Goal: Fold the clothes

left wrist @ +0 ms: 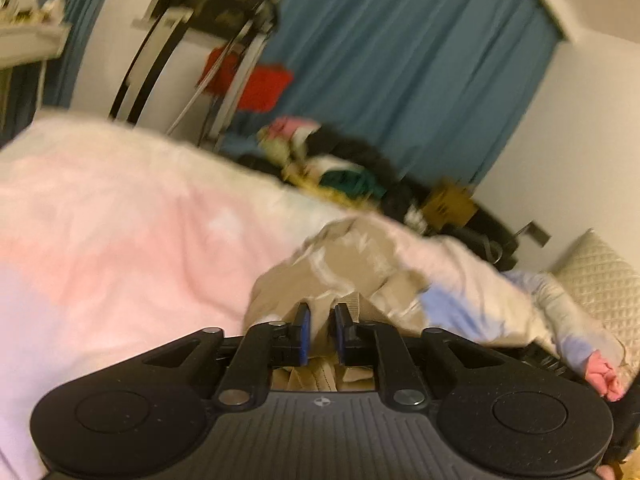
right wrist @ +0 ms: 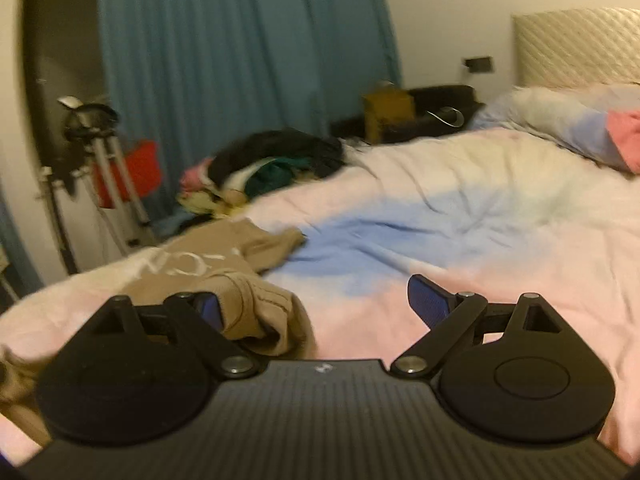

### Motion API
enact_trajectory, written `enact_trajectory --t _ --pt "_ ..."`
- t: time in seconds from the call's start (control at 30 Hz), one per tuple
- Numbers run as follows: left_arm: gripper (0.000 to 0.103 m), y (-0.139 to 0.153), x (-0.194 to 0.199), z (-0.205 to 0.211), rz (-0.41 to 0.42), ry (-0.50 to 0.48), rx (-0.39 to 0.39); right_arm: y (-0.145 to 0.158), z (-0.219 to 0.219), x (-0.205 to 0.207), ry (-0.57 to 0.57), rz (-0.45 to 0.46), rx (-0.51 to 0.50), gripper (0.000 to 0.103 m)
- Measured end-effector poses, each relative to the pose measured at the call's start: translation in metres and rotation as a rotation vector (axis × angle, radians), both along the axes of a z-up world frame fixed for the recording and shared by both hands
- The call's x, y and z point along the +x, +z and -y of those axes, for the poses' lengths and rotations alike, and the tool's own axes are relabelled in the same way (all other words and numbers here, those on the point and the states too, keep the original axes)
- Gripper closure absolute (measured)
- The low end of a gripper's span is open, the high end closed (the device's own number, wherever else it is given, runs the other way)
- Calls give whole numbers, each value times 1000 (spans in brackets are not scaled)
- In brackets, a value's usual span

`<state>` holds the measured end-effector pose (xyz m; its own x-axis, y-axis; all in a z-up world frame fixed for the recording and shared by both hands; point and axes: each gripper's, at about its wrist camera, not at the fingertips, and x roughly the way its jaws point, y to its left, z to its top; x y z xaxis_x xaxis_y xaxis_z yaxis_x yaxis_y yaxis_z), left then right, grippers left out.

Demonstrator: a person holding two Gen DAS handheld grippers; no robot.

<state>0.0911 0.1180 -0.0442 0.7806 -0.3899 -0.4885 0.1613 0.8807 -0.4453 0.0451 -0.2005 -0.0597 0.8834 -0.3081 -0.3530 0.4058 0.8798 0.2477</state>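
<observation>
- The left claw [left wrist: 320, 322] has its two blue-padded fingers [left wrist: 303, 326] set close together, with a narrow gap between them. A fold of the tan garment [left wrist: 348, 268] fills that gap; the picture is too blurred to show whether the pads press on the cloth.
- In the left wrist view the tan garment lies bunched in a heap on the bed [left wrist: 120, 240], right in front of the left claw, with white lettering across it.
- The right claw [right wrist: 316, 308] is spread wide and holds nothing. Its left finger [right wrist: 210, 306] lies against a rolled edge of the tan garment [right wrist: 224, 276]; its right finger [right wrist: 426, 306] hangs over bare bedding.
- In the right wrist view the tan garment sits on the bed's near left part, spreading from under the claw's left side towards the bed's edge.
- The bed [right wrist: 460, 220] is covered in pink, white and blue tie-dye bedding, with a matching pillow [right wrist: 560, 120] at the quilted headboard [right wrist: 576, 48].
- A pile of mixed clothes [right wrist: 272, 164], dark, green, pink and yellow, sits at the far edge of the bed, well apart from both claws.
- Behind the pile hangs a teal curtain [right wrist: 240, 60]; a tripod [right wrist: 104, 176] stands to its left with something red [right wrist: 140, 172] beside it.
- No containers can be told for certain; a yellowish boxy thing [right wrist: 388, 114] near the far side of the bed is too blurred to identify.
</observation>
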Motion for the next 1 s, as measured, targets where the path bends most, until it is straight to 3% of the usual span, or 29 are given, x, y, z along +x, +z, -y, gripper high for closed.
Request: enact_trajectory --t 0.13,0.2,0.4,0.57,0.7,0.87,1.0 --pt "62 -4 0 -4 -42 41 49 -10 1 8 67 -58 77 11" --pt "49 -6 0 -5 -61 61 75 -12 4 10 77 -69 87 11" --pt "33 -6 -9 17 -71 13 199 -15 10 16 101 -82 159 11" --pt "28 -14 -17 49 -46 -21 355 -18 15 18 111 -76 207 11" --pt "27 -20 -14 69 -9 59 468 -16 17 15 122 -61 221 11" --pt "24 -12 -14 58 54 238 446 -21 19 17 96 -84 214 11" --pt "17 -19 -11 47 -56 259 446 -24 19 16 28 -95 132 11"
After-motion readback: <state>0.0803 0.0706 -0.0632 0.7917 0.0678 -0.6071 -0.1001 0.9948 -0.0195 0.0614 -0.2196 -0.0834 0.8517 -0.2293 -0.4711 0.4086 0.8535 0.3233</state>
